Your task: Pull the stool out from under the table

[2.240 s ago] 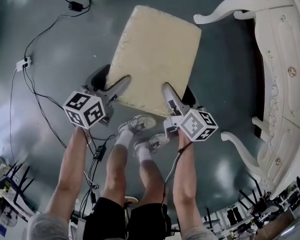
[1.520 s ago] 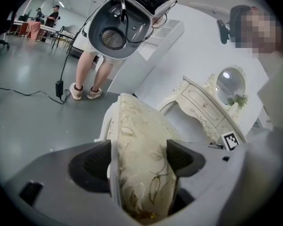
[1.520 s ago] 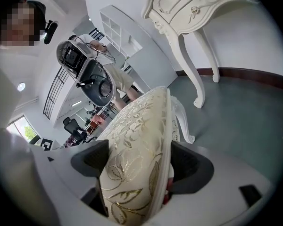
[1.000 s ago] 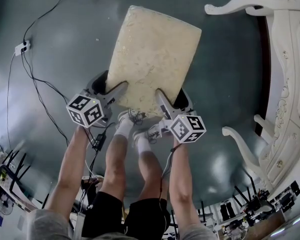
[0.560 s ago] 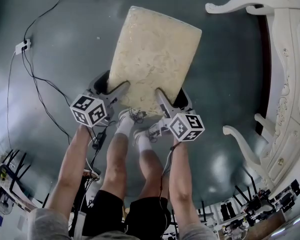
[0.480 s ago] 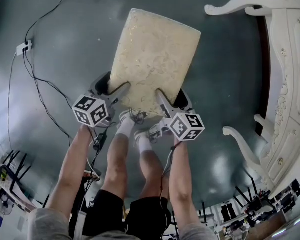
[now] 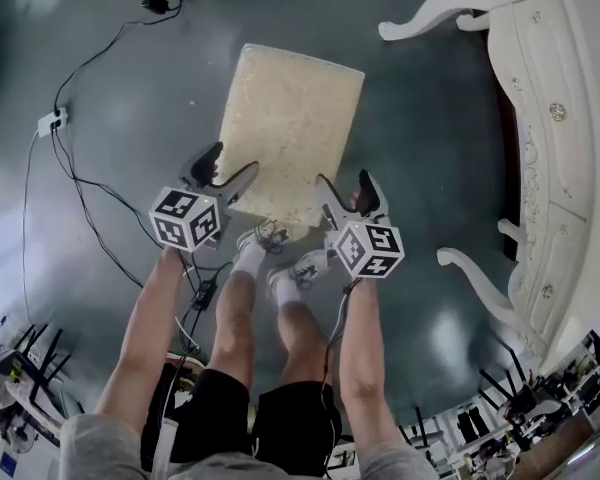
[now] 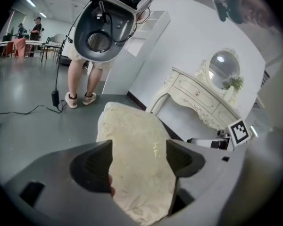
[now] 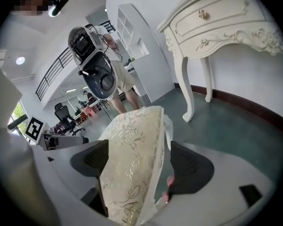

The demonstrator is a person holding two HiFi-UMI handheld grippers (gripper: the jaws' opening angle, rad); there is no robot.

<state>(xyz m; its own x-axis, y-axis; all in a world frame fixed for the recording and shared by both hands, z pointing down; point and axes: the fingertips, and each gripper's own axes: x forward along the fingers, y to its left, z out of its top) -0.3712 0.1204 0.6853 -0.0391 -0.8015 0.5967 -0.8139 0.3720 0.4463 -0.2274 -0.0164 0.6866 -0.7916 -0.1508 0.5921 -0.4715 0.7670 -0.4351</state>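
The stool (image 7: 292, 118) with its cream patterned cushion stands on the grey floor, out in the open to the left of the white table (image 7: 570, 118). My left gripper (image 7: 232, 163) straddles its near left corner, jaws apart, one outside the edge and one over the cushion. My right gripper (image 7: 343, 183) straddles the near right corner the same way. In the left gripper view the cushion (image 8: 132, 145) runs between the spread pads of that gripper (image 8: 139, 161). In the right gripper view the seat (image 9: 132, 149) sits between the jaws of that gripper (image 9: 139, 166), with a gap on its underside.
The table's curved legs (image 7: 470, 268) stand right of the stool. Cables (image 7: 70, 168) and a power strip (image 7: 50, 121) lie on the floor at left. The person's feet (image 7: 280, 258) are just behind the stool. Another person (image 8: 80, 74) stands beyond it.
Both grippers' tips reached further over the cushion before; now they sit just at its near corners. The stool looks smaller and further from the table's front leg.
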